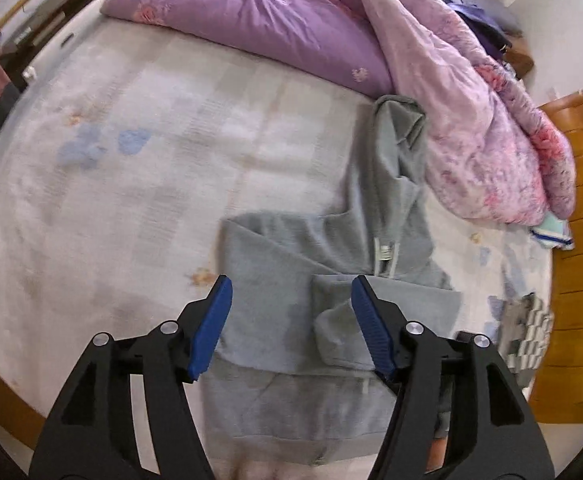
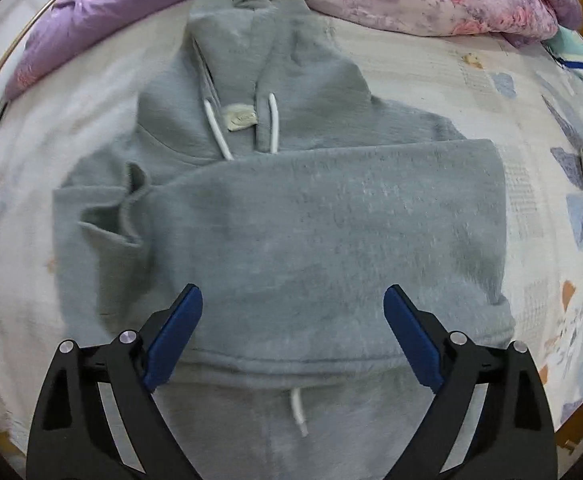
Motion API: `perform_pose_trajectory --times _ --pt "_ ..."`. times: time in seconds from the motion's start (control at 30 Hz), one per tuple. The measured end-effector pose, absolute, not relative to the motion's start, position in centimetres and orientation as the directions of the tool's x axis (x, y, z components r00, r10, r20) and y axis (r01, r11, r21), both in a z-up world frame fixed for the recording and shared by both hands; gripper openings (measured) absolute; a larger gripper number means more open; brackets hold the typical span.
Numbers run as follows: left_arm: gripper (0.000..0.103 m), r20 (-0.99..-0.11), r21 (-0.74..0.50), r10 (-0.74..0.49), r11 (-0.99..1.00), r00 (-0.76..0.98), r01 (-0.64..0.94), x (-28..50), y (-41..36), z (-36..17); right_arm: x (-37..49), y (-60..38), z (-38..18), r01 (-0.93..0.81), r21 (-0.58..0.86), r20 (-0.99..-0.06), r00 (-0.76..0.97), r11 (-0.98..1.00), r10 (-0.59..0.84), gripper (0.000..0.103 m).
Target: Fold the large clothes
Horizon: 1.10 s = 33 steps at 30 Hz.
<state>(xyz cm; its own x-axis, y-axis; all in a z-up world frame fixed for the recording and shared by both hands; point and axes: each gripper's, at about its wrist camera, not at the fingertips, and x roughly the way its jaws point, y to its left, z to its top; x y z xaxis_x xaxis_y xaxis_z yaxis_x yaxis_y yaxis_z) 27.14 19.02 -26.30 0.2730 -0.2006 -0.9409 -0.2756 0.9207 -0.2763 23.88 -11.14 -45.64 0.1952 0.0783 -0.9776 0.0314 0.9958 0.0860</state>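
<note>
- Both grippers, left gripper point(image 1: 291, 300) and right gripper point(image 2: 293, 312), hang with jaws spread, holding nothing, probably between folds.
- Grey hoodie point(image 2: 291, 216) lies flat on bed point(image 1: 131, 160), hood at 12 o'clock, ready for folding.

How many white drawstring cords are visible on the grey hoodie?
3. Two hang at the neck of the hoodie, a left cord and a right cord beside the label; a third cord lies below the folded edge. More may be hidden.

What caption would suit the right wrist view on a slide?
Open right tongs above a partly folded grey hoodie on a bed, purple quilt behind.
</note>
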Motion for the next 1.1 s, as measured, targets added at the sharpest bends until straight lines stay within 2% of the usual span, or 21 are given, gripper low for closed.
perform_pose_trajectory --times 0.1,0.2,0.37,0.53,0.73,0.8,0.83,0.97,1.1 --pt "0.063 -0.939 -0.288 -0.214 0.918 0.270 -0.273 27.6 18.6 -27.1 24.4 -9.2 -47.1 -0.001 0.105 -0.976 0.193 0.994 0.103 0.088" --pt "0.063 -0.933 -0.310 -0.237 0.910 0.270 -0.274 27.8 18.6 -27.5 25.3 -4.8 -48.0 -0.062 0.181 -0.964 0.185 0.982 0.189 0.088" --pt "0.063 -0.944 -0.283 -0.205 0.907 0.258 -0.311 27.8 19.6 -28.4 24.6 -2.1 -48.2 -0.087 0.248 -0.955 0.148 0.965 0.258 0.088" --pt "0.063 -0.939 -0.299 -0.222 0.904 0.262 -0.305 27.9 19.4 -28.1 23.1 -4.6 -48.6 -0.076 0.197 -0.973 0.108 0.977 0.204 0.088" --pt "0.063 -0.931 -0.308 -0.219 0.900 0.292 -0.309 26.9 19.4 -27.7 22.4 -11.1 -48.8 0.022 0.115 -0.989 0.101 0.993 0.112 0.088" --pt "0.067 -0.936 -0.281 -0.191 0.911 0.297 -0.302 26.5 19.4 -28.1 22.1 -13.3 -48.5 0.064 0.102 -0.989 0.112 0.993 0.095 0.088" --pt "0.074 -0.939 -0.277 -0.192 0.914 0.285 -0.296 26.4 19.3 -28.9 22.0 -13.9 -48.5 0.078 0.098 -0.989 0.116 0.992 0.088 0.088" --pt "0.075 -0.981 -0.191 -0.167 0.929 0.104 -0.318 26.0 18.2 -36.4 21.4 -17.4 -48.3 0.141 0.051 -0.991 0.128 0.989 0.033 0.088" --pt "0.075 -0.977 -0.177 -0.209 0.909 -0.047 -0.378 24.9 17.4 -44.4 20.8 -21.2 -48.9 0.223 0.026 -0.993 0.119 0.974 0.000 0.088"
